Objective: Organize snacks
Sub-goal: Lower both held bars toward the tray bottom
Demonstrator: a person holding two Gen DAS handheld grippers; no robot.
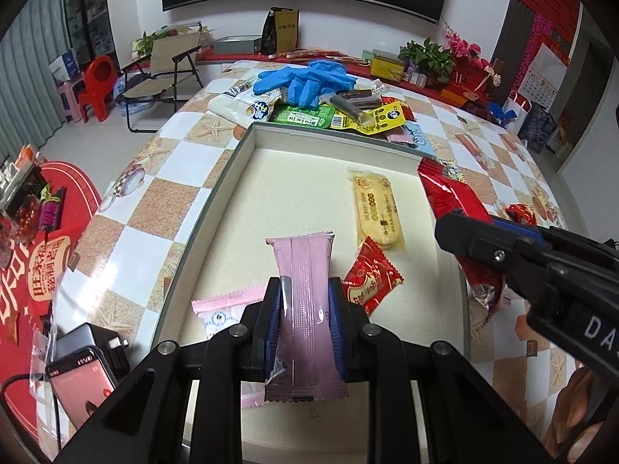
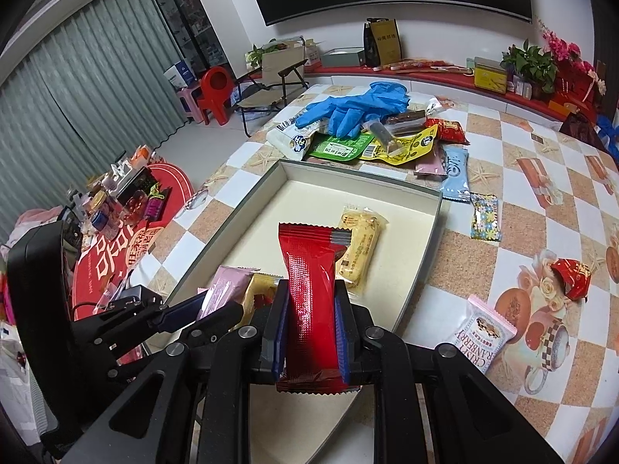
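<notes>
Checkered tiles with seashell prints are covering the bench (image 1: 182, 189) in the left wrist view, where the left hand-held gripper (image 1: 305, 321) is clamping a long mauve foil snack bar (image 1: 305, 301) over the shallow cream cardboard tray (image 1: 309, 178), already holding a yellow wafer packet (image 1: 377, 208). Across the right wrist view, the right hand-held gripper (image 2: 312, 328) is pinching a glossy red snack wrapper (image 2: 313, 294) above that tray, while a heap of packets (image 2: 371, 143) is waiting beyond it.
</notes>
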